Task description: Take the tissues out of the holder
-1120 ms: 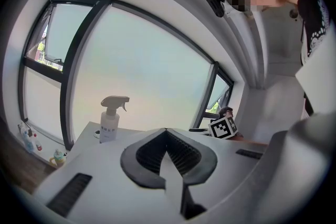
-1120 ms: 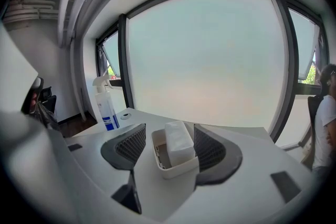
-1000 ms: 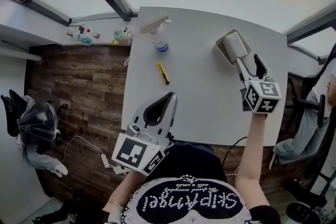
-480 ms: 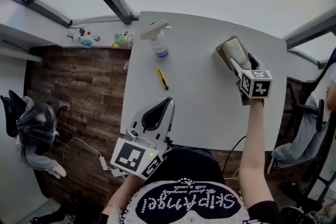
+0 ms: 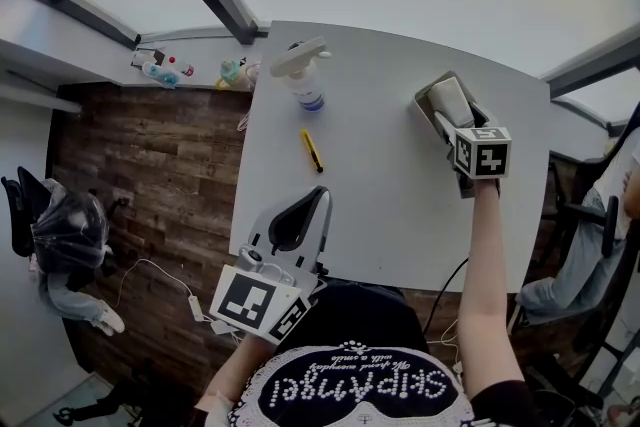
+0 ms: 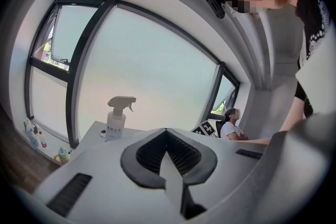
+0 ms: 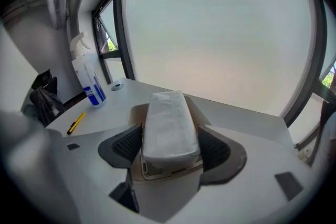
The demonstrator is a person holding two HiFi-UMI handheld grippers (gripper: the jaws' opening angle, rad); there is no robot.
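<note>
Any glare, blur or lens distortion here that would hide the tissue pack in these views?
Head view: even daylight, sharp, the table edges bowed; the tissue pack is small but legible. Right gripper view: strong fisheye, dark corners, washed-out window, yet the pack is crisp at centre. Left gripper view: same fisheye; spray bottle sharp.

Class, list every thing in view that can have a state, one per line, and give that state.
tissue pack: lying in the holder, not taken out.
holder: on the table, full.
spray bottle: upright.
utility knife: lying flat.
left gripper: shut, empty.
right gripper: open, jaws have just been opening, one either side of the tissue pack, not pressing it.
</note>
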